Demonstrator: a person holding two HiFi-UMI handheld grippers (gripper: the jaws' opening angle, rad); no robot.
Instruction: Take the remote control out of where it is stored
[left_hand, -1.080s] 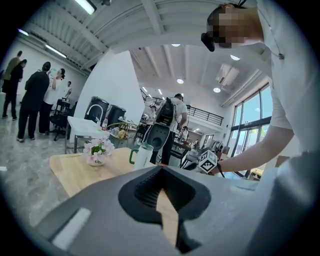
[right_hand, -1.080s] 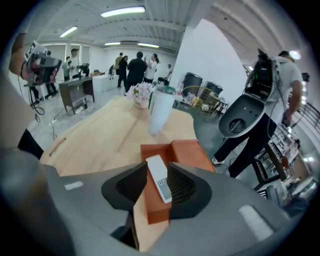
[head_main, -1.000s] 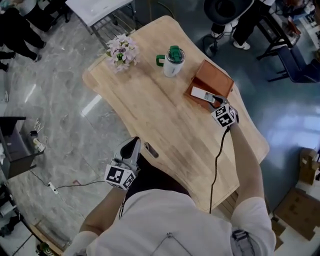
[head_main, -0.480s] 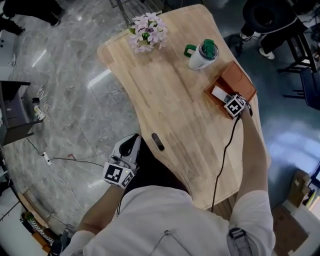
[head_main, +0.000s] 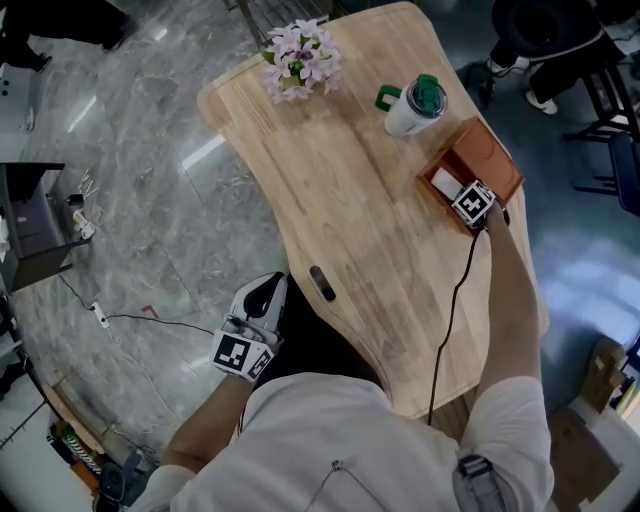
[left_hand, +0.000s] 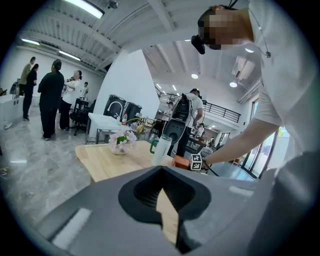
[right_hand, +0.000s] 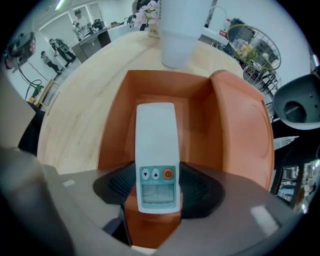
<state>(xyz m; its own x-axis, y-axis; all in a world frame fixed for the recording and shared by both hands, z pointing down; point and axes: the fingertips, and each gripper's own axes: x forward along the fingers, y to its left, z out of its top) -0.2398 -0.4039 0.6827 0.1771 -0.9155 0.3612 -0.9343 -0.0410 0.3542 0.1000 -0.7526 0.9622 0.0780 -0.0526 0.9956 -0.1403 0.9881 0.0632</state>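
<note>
Nearest, the left gripper (head_main: 268, 291) hangs just off the table's (head_main: 350, 210) near edge, jaws pressed together on nothing. Farther along, at the right edge, the right gripper (right_hand: 157, 176) points down into the open orange box (right_hand: 235, 130). Its jaws, which have just been closing a little, stand spread astride the remote (right_hand: 156, 145) (white, with an orange button), which lies flat in the box. Whether the pads touch it is unclear. Beyond the box stands a white mug (head_main: 410, 108) with a green lid, and farthest are the pink flowers (head_main: 298, 62).
</note>
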